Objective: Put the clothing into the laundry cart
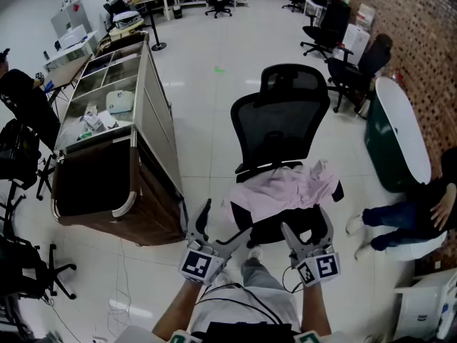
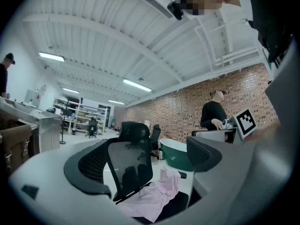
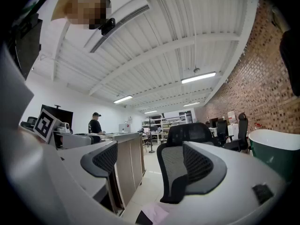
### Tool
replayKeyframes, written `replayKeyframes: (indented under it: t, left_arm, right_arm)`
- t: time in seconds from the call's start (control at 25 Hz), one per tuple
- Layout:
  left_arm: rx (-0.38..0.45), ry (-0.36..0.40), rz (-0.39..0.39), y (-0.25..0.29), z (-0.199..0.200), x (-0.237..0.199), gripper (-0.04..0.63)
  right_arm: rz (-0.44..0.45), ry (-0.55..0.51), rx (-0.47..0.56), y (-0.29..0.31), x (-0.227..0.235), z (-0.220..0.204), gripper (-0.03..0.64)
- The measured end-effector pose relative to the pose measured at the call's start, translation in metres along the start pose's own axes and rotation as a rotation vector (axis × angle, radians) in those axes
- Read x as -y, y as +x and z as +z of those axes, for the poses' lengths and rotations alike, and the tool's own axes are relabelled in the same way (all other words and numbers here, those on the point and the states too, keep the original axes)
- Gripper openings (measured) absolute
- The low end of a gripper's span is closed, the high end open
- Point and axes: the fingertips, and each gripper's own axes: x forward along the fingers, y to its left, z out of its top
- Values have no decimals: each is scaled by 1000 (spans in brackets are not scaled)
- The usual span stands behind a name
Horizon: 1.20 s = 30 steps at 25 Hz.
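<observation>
A pink garment [image 1: 285, 190] lies crumpled on the seat of a black mesh office chair [image 1: 278, 120]. The long brown laundry cart [image 1: 153, 191] stands to the chair's left, its near bin dark and open on top. My left gripper [image 1: 223, 227] and right gripper [image 1: 308, 224] hover side by side just in front of the seat, both open with nothing between the jaws. In the left gripper view the garment [image 2: 152, 198] shows below that gripper [image 2: 147, 163]. The right gripper view looks past its jaws [image 3: 150, 165] at the chair back [image 3: 171, 172] and the cart [image 3: 126, 168].
The cart's far compartments [image 1: 107, 98] hold small items. A green tub with a white top [image 1: 389, 131] stands at the right, a seated person [image 1: 421, 216] beside it. More black chairs [image 1: 343, 48] stand at the back right and others [image 1: 21, 141] at the left.
</observation>
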Motion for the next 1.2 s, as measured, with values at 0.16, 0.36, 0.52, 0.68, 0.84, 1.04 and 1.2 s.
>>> replayKeyframes:
  t: [0.16,0.36,0.52,0.68,0.84,1.04,1.2]
  left_arm:
    - [-17,-13,1,47,-7,-1,509]
    - [-32,-2,3,110,-13,-8,509]
    - [-30,2,3,144,-16,-9,509]
    - [-68,7,-37,166,-35,-11,509]
    - [-121,-9,-97,178,-58,-14,509]
    - [-197,-33,-174,193,-98,-20,509]
    - [-235,-44,-192,208,-125,-35,509]
  right_arm:
    - [24,7,-24,22,36,-9,468]
    - [46,26,-65,55,86,-28,468]
    - [98,22,-101,77,108,-45,468]
    - [98,23,-150,91,121,-69,468]
    - [36,82,-230,90,135,-113,468]
    - [-26,89,-423,91,162,-200,469]
    - [-54,-1,-646,106,193,-284,619]
